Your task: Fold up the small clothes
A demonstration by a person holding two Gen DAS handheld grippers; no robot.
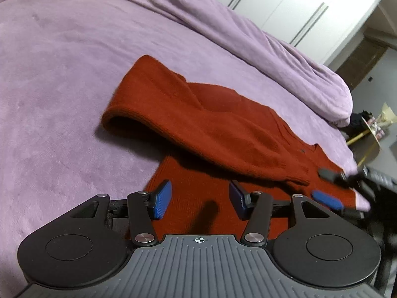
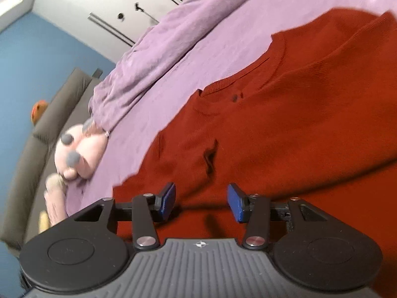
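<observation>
A red knit sweater (image 1: 211, 124) lies on the purple bed cover (image 1: 62, 87), with one side folded over its body. My left gripper (image 1: 201, 202) is open just above the sweater's near edge, holding nothing. My right gripper (image 2: 201, 202) is open over the sweater (image 2: 285, 124), below its collar (image 2: 238, 82), holding nothing. It also shows at the right of the left wrist view (image 1: 330, 186), blue pads apart over the sweater's far end.
A bunched purple duvet (image 1: 260, 37) runs along the far side of the bed. A pink plush toy (image 2: 74, 154) lies near the bed's edge by a grey sofa (image 2: 49, 114). White wardrobe doors (image 1: 297, 7) stand behind. A small table (image 1: 372, 129) is at far right.
</observation>
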